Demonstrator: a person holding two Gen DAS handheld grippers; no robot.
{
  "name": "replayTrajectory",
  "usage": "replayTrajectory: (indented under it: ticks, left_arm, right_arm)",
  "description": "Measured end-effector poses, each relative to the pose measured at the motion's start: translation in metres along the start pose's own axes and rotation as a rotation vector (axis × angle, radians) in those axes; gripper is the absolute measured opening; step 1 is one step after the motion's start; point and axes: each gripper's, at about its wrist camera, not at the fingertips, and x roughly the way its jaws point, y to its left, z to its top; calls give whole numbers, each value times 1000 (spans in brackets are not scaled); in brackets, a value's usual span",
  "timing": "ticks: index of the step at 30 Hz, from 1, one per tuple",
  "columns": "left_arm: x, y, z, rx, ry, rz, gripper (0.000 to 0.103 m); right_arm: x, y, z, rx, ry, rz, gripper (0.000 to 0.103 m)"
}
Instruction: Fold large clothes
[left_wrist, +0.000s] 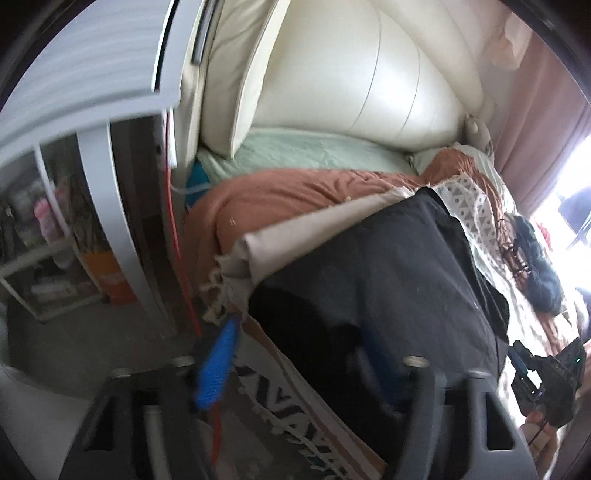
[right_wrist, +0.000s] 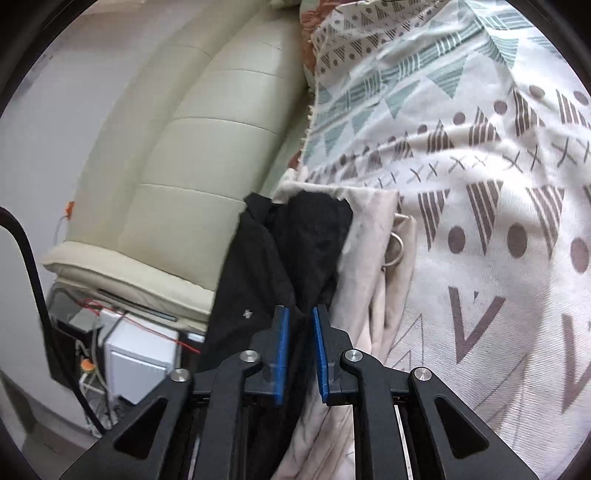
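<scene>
A: What is the right gripper (right_wrist: 298, 350) doing?

B: Its blue pads (right_wrist: 281, 350) are pinching a bunched fold of the black garment (right_wrist: 295, 240), which is running straight ahead, away from the fingers, lengthwise over a beige curtain (right_wrist: 373, 258) on the patterned blanket (right_wrist: 480, 166).

A: And the left gripper (left_wrist: 295, 369)?

B: It is standing wide apart. One pad (left_wrist: 216, 365) is hanging off the garment's (left_wrist: 388, 277) near edge; the other is lying under or against the cloth, so the right is nearer to a usable hold.
</scene>
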Motion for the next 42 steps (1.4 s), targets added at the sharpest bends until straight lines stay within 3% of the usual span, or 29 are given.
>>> replayTrajectory:
  ticks: [2,6,9,16,22,25,27,29,34,36,37,42]
  left_arm:
    - [5,0,0,-22,23,-39,39]
    - [11,-3,6,-20,9,-36,32]
    - [15,-2,9,-18,6,-37,27]
    - [12,-9,22,4,-2,-42,24]
    - [6,-13,14,28,17,-14,25]
    - [-4,-15,7,40,16,-25,40]
    - [-14,-17,2,52,4,-46,62]
    - [-23,-22,-2,74,-12,-52,71]
    - [-44,-37,-10,121,-12,-83,73]
    - [-52,-41,-12,128,-16,-95,75]
    - [-57,-43,-14,130,-20,-99,76]
    - [-86,-52,-24,128,-68,-128,99]
  right_arm:
    - [-9,2,3,-4,-12,12,15]
    - [-32,8,7,-23,-38,14,16]
    - [-43,12,5,-31,-39,9,34]
    - [-51,18,-12,-77,-19,-42,34]
    - [-52,21,-36,-133,29,-87,34]
    - [-56,30,-43,-186,26,-108,38]
    - [-60,36,-47,-202,26,-112,52]
    - [-64,43,-52,-222,22,-123,54]
    - [-79,62,-55,-246,26,-170,57]
    - [-90,70,-57,-254,8,-187,72]
    - [-96,73,-58,-261,-2,-192,75]
    - [-134,95,-68,-305,-52,-222,82]
